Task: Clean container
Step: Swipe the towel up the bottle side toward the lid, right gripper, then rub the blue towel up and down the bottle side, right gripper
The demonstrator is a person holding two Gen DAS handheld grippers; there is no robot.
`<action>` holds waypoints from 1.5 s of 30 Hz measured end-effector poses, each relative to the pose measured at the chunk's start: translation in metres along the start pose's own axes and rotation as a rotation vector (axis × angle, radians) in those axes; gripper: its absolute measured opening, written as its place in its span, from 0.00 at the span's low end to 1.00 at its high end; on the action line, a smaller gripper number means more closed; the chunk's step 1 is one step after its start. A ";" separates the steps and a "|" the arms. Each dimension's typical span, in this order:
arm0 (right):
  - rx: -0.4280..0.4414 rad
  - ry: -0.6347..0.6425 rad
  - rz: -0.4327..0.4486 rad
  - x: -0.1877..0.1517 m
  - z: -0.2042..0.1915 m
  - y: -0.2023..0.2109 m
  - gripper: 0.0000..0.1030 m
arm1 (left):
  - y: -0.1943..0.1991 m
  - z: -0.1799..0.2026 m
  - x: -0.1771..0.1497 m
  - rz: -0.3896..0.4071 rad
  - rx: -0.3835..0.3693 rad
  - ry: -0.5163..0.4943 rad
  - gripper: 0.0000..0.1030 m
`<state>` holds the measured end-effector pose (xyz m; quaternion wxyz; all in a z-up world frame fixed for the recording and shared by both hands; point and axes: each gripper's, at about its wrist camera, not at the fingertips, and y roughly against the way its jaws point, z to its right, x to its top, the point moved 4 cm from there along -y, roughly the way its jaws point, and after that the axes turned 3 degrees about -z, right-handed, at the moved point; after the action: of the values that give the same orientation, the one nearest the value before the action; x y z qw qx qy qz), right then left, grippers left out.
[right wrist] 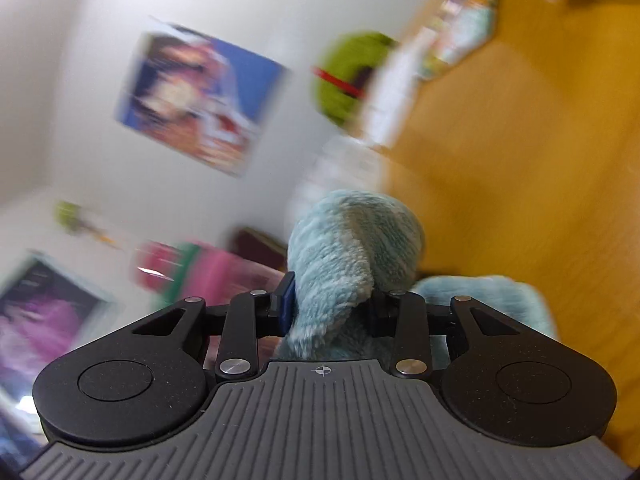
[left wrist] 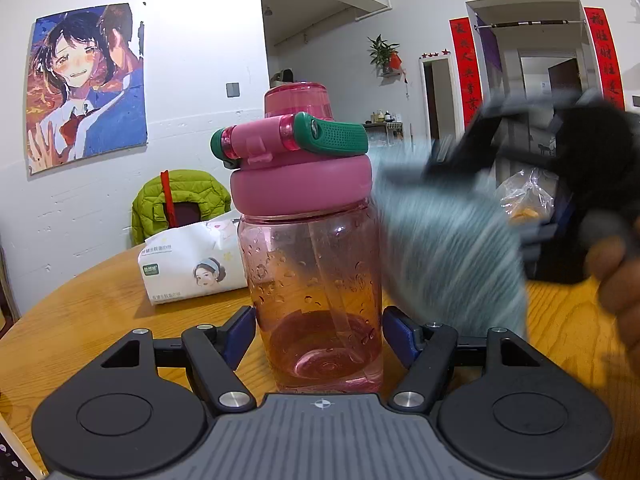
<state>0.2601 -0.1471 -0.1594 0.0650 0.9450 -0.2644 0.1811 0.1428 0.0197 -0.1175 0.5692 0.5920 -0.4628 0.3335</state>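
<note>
From the left wrist, the left claw is clamped low on the upright pink bottle on the worktop, stiff, light, likely slick plastic; from the right wrist, the right claw pinches a soft blue cloth

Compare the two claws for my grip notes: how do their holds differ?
The left claw grips the pink bottle, rigid and upright on the table; the right claw pinches a soft teal cloth. The left's view is sharp; the right's is motion-blurred. Both are shut on something.
</note>
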 end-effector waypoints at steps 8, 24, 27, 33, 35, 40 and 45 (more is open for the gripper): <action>-0.086 -0.074 -0.074 -0.004 0.016 -0.015 0.38 | -0.007 -0.003 0.004 -0.001 0.003 -0.002 0.65; -0.229 0.067 0.050 0.006 0.014 -0.011 0.39 | 0.001 0.017 -0.003 -0.059 0.019 0.055 0.74; -0.202 0.055 -0.011 0.002 0.012 -0.018 0.39 | 0.000 0.019 -0.003 -0.047 0.024 0.031 0.76; -0.236 0.148 -0.067 -0.009 -0.011 -0.011 0.38 | -0.013 -0.002 0.001 -0.035 0.020 0.096 0.71; -0.234 0.159 -0.087 -0.011 -0.015 -0.010 0.39 | -0.014 -0.004 -0.001 -0.030 0.042 0.086 0.66; -0.314 0.183 -0.113 -0.015 -0.011 -0.013 0.39 | -0.009 0.005 -0.003 -0.025 0.050 0.059 0.65; -0.229 0.145 -0.058 -0.010 -0.014 -0.005 0.37 | -0.007 0.006 -0.004 -0.020 0.030 0.059 0.65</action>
<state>0.2510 -0.1351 -0.1506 0.1966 0.9231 -0.2503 0.2157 0.1469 0.0139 -0.1243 0.5773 0.5949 -0.4347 0.3520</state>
